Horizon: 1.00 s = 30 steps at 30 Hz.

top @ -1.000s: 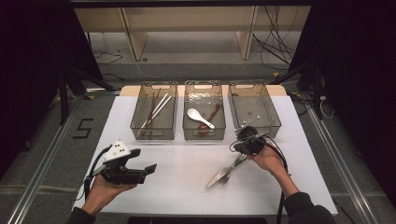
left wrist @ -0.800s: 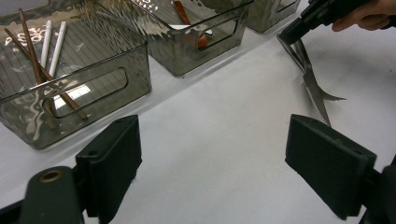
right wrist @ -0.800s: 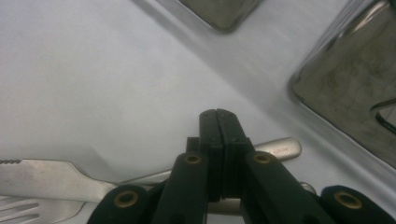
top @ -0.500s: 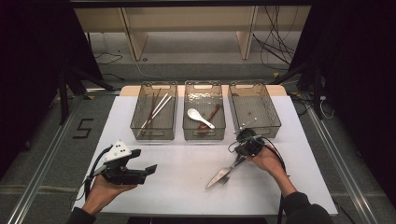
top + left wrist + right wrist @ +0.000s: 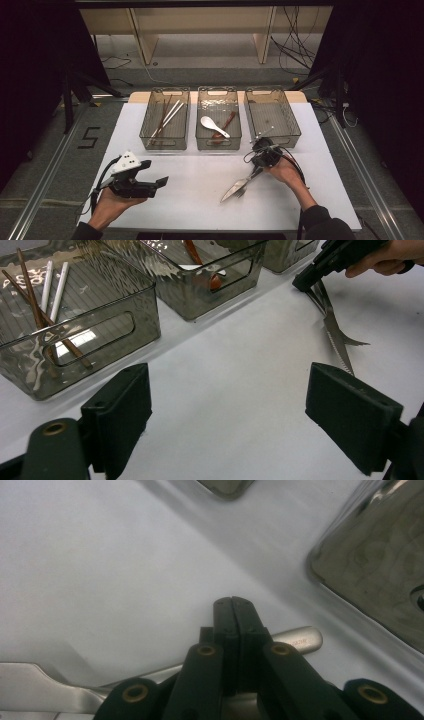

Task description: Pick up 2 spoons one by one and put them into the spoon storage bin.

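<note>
Knife (image 5: 239, 187) lay slanted on the white table (image 5: 190, 200), in front of the bins, its handle end pinched in the right claw (image 5: 256, 172), whose jaws were pressed together on it. In the left claw's view its serrated blade (image 5: 336, 337) rested on the sheet; a second piece of cutlery may have lain beside it, though the view was too poor to tell. The right claw's own view showed the jaws shut on the steel handle (image 5: 299, 638).

Left claw (image 5: 161, 182) hovered well apart, jaws spread and holding nothing.

Sorting looked partly done, in my judgement: the left bin (image 5: 165, 140) already held chopsticks (image 5: 167, 117), the middle bin (image 5: 219, 142) a white spoon (image 5: 214, 125) and a brown one, while the right bin (image 5: 272, 137) stood nearly bare. What seemed left was lifting the knife and setting it in that right bin, just behind the right claw.

Beyond the table lay a grey floor with rails, a taped "5" (image 5: 90, 137), cables, and pale shelving at the back.
</note>
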{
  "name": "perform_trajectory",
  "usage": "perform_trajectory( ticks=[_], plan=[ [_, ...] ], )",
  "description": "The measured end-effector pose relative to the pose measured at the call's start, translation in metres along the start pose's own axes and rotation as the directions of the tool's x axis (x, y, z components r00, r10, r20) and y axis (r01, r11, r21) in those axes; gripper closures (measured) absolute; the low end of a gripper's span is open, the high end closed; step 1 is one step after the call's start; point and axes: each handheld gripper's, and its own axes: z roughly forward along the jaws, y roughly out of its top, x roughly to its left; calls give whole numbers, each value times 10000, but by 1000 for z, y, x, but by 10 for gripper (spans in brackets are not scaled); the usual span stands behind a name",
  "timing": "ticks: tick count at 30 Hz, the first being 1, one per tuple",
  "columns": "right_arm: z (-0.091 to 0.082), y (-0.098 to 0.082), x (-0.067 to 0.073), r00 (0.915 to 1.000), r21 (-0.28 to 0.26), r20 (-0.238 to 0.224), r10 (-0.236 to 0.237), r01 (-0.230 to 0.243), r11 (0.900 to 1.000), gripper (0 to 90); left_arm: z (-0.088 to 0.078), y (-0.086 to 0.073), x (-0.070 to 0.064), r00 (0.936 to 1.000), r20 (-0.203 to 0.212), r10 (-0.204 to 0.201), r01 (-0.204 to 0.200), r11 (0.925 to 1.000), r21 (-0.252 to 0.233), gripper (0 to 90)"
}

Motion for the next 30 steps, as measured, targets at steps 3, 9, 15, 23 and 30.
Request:
perform_trajectory(
  ticks=[3, 9, 15, 23, 30],
  plan=[
    [0, 0, 0, 10000, 37, 32, -16, 16, 10000, 900, 0, 0, 0, 10000, 1, -5, 5, 10000, 4, 177],
    [0, 1, 0, 10000, 130, 23, 41, -41, 9999, 900, 0, 0, 1, 10000, 18, -11, 11, 10000, 41, 177],
    [-1, 1, -1, 9999, 222, -15, 117, -117, 9997, 900, 2, 1, 1, 10000, 12, 0, 0, 10000, 59, 177],
    [-3, 0, -2, 9999, 478, -52, 163, -160, 9987, 900, 1, 0, 0, 10000, -10, -27, 27, 10000, 58, 177],
    [-5, -3, -4, 9995, 718, -104, 284, -276, 9970, 900, 1, 0, 1, 10000, -4, -44, 44, 10000, 70, 177]
  ],
)
